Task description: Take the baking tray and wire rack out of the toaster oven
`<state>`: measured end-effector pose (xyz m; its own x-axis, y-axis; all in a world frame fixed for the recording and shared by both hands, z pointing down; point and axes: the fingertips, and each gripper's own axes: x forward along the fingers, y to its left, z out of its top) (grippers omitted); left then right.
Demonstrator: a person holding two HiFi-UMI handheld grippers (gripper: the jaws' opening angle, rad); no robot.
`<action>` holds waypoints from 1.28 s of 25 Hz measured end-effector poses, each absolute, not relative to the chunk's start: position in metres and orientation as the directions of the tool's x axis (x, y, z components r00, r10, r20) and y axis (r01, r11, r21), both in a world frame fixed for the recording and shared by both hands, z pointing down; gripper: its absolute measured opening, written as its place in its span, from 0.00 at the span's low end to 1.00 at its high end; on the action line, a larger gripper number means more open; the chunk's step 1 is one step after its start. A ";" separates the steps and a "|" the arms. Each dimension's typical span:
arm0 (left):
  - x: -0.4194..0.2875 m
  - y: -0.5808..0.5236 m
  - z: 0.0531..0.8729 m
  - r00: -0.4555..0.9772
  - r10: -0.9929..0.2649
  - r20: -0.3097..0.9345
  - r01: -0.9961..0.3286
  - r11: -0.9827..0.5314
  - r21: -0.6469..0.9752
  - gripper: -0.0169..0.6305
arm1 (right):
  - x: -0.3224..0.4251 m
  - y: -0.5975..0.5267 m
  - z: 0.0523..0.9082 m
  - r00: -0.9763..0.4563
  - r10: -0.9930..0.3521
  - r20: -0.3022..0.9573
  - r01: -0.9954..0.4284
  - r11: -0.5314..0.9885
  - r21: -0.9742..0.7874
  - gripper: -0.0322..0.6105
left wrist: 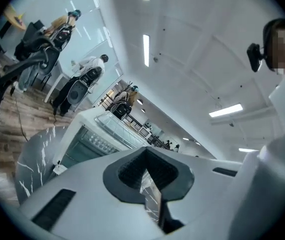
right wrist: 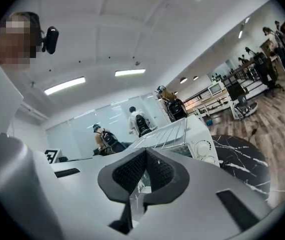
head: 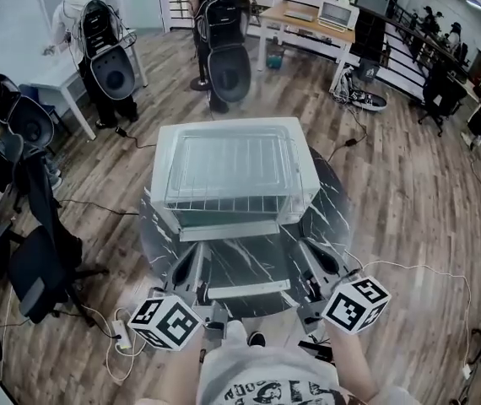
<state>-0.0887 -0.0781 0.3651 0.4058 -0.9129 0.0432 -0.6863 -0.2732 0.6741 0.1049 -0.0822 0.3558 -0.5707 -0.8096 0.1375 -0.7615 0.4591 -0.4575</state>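
Note:
A white toaster oven [head: 299, 171] stands on a round black marble table [head: 160, 226] with its door [head: 228, 229] folded down. The wire rack [head: 232, 163] lies flat on the oven's roof; it also shows in the left gripper view as the rack [left wrist: 113, 125] and in the right gripper view as the rack [right wrist: 170, 131]. In front of the door a shiny baking tray [head: 249, 290] hangs level over the table's near edge. My left gripper [head: 209, 298] is shut on its left end and my right gripper [head: 302, 294] on its right end. A thin reflective tray edge [left wrist: 152, 196] sits between the left pads, and another tray edge [right wrist: 134, 200] between the right pads.
Two people with backpacks stand at white desks [head: 59, 78] behind the oven. Office chairs [head: 34, 260] crowd the left side. Cables and a power strip [head: 122, 334] lie on the wooden floor by the table. A second oven [head: 337, 13] sits on a far desk.

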 end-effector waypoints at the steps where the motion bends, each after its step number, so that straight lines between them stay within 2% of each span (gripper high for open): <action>1: -0.085 -0.075 0.360 0.404 -0.914 0.043 -0.719 -0.288 0.632 0.03 | 0.107 -0.079 0.352 -0.569 -0.812 0.130 -0.769 0.469 -0.435 0.05; 6: -0.064 -0.050 0.338 0.392 -0.918 0.055 -0.863 -0.347 0.368 0.03 | 0.120 -0.057 0.331 -0.555 -0.827 0.090 -0.795 0.496 -0.350 0.05; 15: -0.022 0.001 0.305 0.414 -0.910 0.021 -0.906 -0.409 0.112 0.03 | 0.132 0.000 0.303 -0.564 -0.824 0.046 -0.811 0.543 -0.215 0.05; 21: -0.012 0.027 0.295 0.417 -0.909 0.017 -0.908 -0.416 0.053 0.03 | 0.123 0.030 0.289 -0.594 -0.803 0.032 -0.804 0.593 -0.044 0.05; 32: -0.010 0.045 0.289 0.392 -0.920 -0.007 -0.919 -0.392 0.036 0.03 | 0.090 0.055 0.288 -0.664 -0.747 0.021 -0.747 0.662 -0.058 0.05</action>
